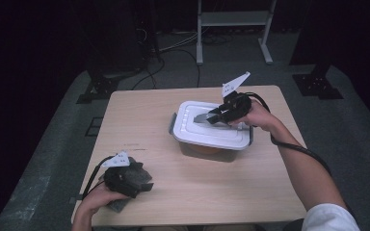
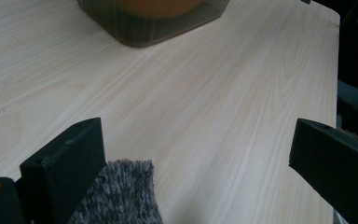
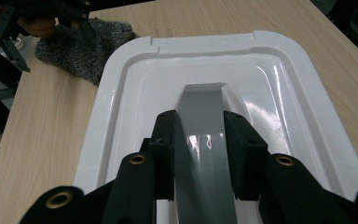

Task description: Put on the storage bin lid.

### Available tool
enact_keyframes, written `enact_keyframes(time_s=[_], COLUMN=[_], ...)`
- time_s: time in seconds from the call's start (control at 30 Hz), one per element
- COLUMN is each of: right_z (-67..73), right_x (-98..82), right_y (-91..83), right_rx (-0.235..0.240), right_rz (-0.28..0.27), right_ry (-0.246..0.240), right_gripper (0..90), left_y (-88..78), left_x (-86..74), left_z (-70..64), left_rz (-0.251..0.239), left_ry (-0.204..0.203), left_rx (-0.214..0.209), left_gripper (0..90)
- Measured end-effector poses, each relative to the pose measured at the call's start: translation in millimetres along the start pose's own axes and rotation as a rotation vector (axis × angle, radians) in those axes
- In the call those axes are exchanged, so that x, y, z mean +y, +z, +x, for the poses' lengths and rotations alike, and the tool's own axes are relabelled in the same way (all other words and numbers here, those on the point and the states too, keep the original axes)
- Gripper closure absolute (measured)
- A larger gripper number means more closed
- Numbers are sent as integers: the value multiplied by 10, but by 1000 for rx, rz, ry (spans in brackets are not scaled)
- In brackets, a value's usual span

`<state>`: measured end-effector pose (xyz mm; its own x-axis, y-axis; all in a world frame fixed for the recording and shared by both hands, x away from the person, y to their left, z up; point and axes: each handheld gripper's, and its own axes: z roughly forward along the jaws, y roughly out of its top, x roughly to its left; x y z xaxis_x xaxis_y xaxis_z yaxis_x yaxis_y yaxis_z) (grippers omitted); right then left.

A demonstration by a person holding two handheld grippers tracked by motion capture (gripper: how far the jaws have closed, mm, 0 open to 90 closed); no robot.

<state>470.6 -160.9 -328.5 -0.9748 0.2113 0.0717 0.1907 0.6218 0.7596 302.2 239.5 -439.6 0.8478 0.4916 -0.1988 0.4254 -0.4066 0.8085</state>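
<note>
Clamped between the narrowed jaws of the right gripper (image 3: pixel 199 154) is the grey handle (image 3: pixel 200 140) of the white plastic lid (image 3: pixel 121 93), seated on a clear box (image 1: pixel 212 151) mid-table. Widely spread, the left gripper (image 2: pixel 196 158) is rested over a grey knitted cloth (image 2: pixel 121 196), nothing being gripped.

A light wooden table (image 1: pixel 139 110) with rounded corners stood in the middle of the frame on a grey carpeted floor (image 1: pixel 361 130). The room around it lay in deep shadow, the upper left and upper right of the frame nearly black. At the top centre stood a white metal frame (image 1: pixel 233 19) with a low shelf and two legs on flat feet. Black cables (image 1: pixel 183 45) trailed over the floor there, and dark stand bases (image 1: pixel 318 86) sat at either far corner of the table.
</note>
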Motion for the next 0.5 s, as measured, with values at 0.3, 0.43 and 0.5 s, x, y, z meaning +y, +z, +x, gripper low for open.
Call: enact_keyframes(time_s=[0.3, 0.43, 0.5], right_z=[-17, -16, -13], right_x=[17, 11, 3], right_y=[42, 66, 64], right_rx=[11, 9, 6], right_rz=[1, -1, -6], right_ry=[-3, 5, 3], right_gripper=[654, 652, 651], left_y=[0, -3, -4], left_x=[-4, -5, -6], left_z=[4, 2, 1], left_rz=[5, 0, 4], left_ry=[0, -2, -1], left_rx=[0, -1, 0], left_gripper=[26, 26, 27])
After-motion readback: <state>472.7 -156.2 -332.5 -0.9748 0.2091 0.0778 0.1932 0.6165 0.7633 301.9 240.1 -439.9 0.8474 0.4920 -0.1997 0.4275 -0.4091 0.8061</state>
